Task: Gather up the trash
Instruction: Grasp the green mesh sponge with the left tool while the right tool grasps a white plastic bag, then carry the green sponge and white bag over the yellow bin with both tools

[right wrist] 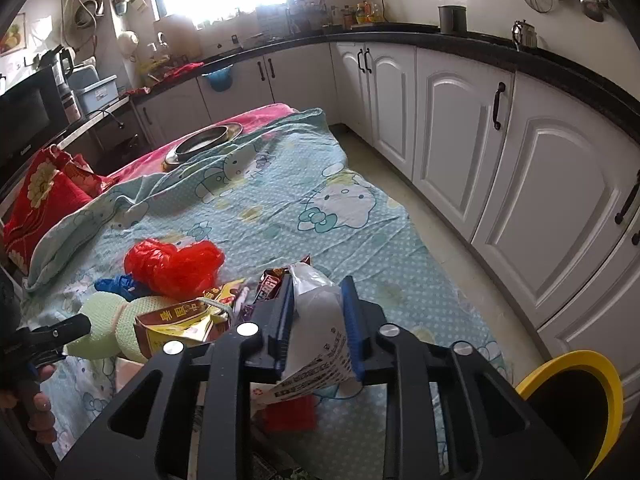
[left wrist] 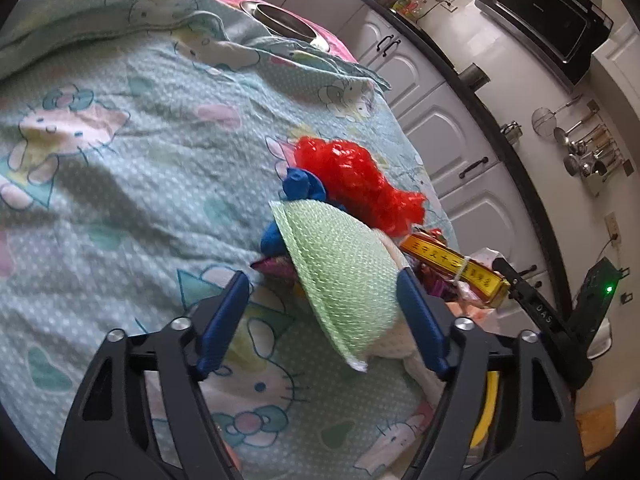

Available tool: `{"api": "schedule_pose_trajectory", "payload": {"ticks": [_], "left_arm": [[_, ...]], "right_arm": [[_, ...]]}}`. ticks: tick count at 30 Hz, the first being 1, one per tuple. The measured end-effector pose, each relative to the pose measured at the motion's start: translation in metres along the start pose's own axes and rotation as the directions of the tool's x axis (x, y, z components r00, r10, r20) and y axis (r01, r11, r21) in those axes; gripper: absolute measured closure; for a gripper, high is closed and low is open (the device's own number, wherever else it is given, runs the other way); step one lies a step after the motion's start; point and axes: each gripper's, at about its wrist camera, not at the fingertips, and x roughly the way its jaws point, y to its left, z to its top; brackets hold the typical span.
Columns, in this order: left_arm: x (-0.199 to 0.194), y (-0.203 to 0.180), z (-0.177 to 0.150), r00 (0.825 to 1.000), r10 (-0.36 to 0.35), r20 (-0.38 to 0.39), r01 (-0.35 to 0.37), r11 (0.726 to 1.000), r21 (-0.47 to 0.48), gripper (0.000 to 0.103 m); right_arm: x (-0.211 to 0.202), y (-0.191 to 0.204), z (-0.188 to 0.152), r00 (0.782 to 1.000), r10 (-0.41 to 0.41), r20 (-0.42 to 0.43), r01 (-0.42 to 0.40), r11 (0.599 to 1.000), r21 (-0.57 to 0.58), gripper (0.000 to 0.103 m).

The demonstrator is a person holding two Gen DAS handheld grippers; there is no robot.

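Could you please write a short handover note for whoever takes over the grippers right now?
Left gripper: open, its fingers on either side of the green foam net, not closed on it.
Right gripper: shut on a white plastic wrapper, lifted over the bedsheet.
Yellow bin stands on the floor at the right, beside the bed.
Still on the sheet: red plastic bag, blue bag, yellow and red carton, snack wrappers.
Done: wrapper picked up. Left: drop it in the bin, then clear the rest of the pile.

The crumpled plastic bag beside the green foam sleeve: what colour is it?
Red crumpled plastic bag, clearest in the right wrist view.
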Motion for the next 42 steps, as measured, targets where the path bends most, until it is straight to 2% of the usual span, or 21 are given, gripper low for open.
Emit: {"api": "schedule_pose_trajectory", "payload": {"ticks": [3, 4, 12, 18, 26, 31, 36, 42], "left_arm": [[-0.001, -0.002, 0.0, 1.0, -0.01, -0.001, 0.01, 1.0, 0.004, 0.056], [-0.002, -0.004, 0.0, 1.0, -0.016, -0.001, 0.016, 1.0, 0.008, 0.066], [-0.015, -0.013, -0.001, 0.998, -0.048, 0.033, 0.046, 0.997, 0.058, 0.077], [-0.033, -0.031, 0.001, 0.994, -0.072, 0.086, 0.06, 0.989, 0.136, 0.079], [-0.06, -0.057, 0.004, 0.979, -0.106, 0.174, 0.064, 0.97, 0.234, 0.079], [-0.069, -0.069, 0.002, 0.971, -0.125, 0.205, 0.065, 0.959, 0.275, 0.079], [-0.066, -0.078, -0.002, 0.972, -0.144, 0.187, 0.082, 0.949, 0.304, 0.08], [-0.048, -0.101, -0.009, 0.973, -0.19, 0.134, 0.133, 0.927, 0.351, 0.079]], "right_arm": [[-0.006, -0.002, -0.002, 1.0, -0.001, 0.016, 0.0, 1.0, 0.003, 0.084], [-0.008, -0.003, -0.003, 1.0, 0.0, 0.022, 0.0, 1.0, 0.006, 0.084], [-0.036, -0.005, -0.009, 0.997, 0.016, 0.07, -0.016, 1.0, 0.004, 0.09], [-0.063, -0.013, -0.015, 0.992, 0.0, 0.127, -0.004, 1.0, 0.03, 0.091], [-0.091, -0.024, -0.014, 0.982, -0.006, 0.188, -0.007, 0.998, 0.066, 0.091], [-0.094, -0.019, -0.016, 0.977, 0.072, 0.201, -0.088, 0.994, 0.07, 0.091], [-0.081, -0.007, -0.023, 0.986, 0.051, 0.161, -0.054, 0.998, 0.01, 0.091], [-0.083, -0.014, -0.03, 0.986, 0.048, 0.159, -0.051, 0.999, 0.014, 0.091]]}}
